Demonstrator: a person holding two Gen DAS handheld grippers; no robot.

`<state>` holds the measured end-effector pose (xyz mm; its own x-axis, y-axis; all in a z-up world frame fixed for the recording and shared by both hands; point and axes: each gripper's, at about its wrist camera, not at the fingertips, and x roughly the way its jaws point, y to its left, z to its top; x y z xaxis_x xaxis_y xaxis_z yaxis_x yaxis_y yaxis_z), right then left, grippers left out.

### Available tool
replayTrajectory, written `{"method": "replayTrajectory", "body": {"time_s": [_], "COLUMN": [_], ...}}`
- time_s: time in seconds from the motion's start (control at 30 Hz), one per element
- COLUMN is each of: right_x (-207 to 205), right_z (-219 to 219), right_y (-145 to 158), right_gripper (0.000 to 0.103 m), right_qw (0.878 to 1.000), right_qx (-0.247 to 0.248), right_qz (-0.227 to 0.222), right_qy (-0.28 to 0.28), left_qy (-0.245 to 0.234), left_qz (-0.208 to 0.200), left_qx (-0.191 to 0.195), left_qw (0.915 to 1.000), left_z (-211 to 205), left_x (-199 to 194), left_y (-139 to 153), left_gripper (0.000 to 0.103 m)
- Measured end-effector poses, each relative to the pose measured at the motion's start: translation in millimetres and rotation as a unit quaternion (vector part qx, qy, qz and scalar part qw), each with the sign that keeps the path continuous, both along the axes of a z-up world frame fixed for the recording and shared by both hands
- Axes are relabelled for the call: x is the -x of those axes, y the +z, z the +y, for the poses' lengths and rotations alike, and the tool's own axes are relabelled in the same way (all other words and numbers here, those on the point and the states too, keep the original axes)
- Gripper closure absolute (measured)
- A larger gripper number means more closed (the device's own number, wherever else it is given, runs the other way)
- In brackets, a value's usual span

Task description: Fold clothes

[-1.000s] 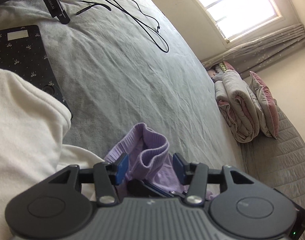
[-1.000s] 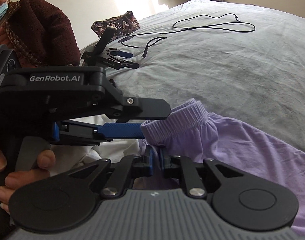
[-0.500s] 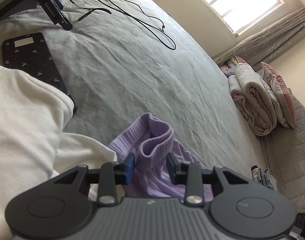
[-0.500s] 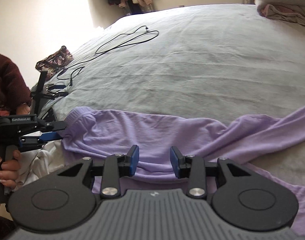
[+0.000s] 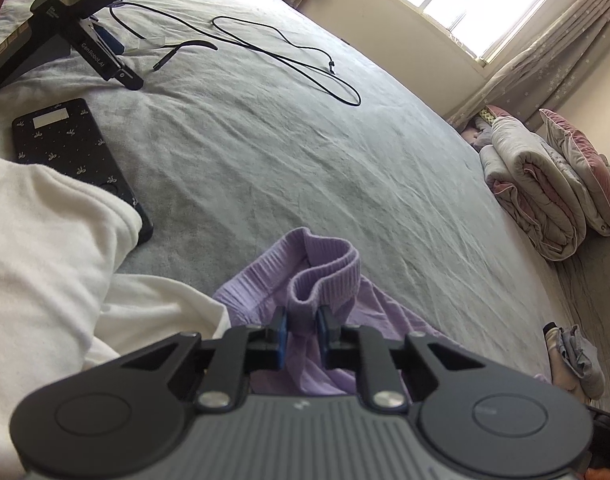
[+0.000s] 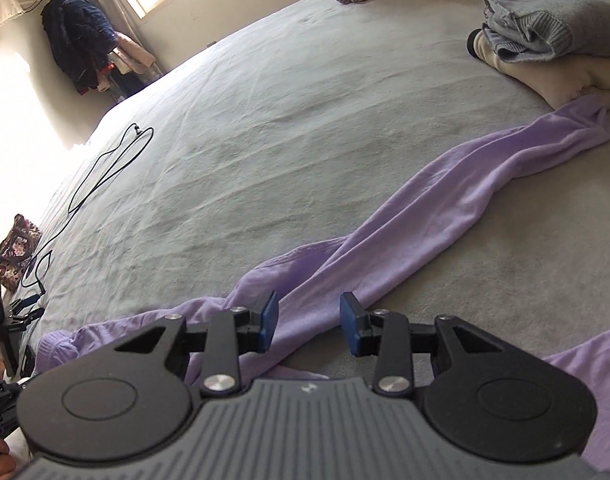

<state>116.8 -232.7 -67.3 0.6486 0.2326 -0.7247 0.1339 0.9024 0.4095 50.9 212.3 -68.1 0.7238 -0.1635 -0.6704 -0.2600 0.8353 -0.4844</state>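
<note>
**Purple pants pinned at waistband, fold not started**

Left gripper (image 5: 302,330) has just been closing and now pinches the ribbed waistband of the purple pants (image 5: 325,272); cloth is bunched up between the blue pads. Right gripper (image 6: 308,326) is open, nothing clamped, and hangs over the pants' (image 6: 425,208) leg near the crotch, with purple cloth under the gap.

Pants lie on the grey bed (image 5: 289,152), waistband at the left-hand end, one leg running off toward 2 o'clock in the right wrist view, twisted and rumpled, its hem touching a cream garment (image 6: 553,80) there. A second strip of purple shows at 4 o'clock, likely the other leg.

White cloth (image 5: 53,248) at 9 o'clock in the left view, beside a black patterned case (image 5: 77,152); black cable (image 5: 297,60) farther up.

Progress: early. One end secured, no fold visible. Still to do: grab the leg, straighten, lay flat, fold over.
</note>
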Motion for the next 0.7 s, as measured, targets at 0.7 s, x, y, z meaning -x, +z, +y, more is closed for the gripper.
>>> {"method": "replayTrajectory", "body": {"time_s": [0.7], "right_x": [43], "right_z": [0], "right_y": [66], "right_gripper": [0.101], "right_qw": [0.988], "right_qx": [0.084], "right_qz": [-0.127], "right_qy": [-0.027], "left_qy": [0.038], "left_qz": [-0.041], "left_qx": [0.078], "left_qw": [0.9954], "left_z": [30], "left_x": [19], "left_y": [16], "left_gripper": [0.097]}}
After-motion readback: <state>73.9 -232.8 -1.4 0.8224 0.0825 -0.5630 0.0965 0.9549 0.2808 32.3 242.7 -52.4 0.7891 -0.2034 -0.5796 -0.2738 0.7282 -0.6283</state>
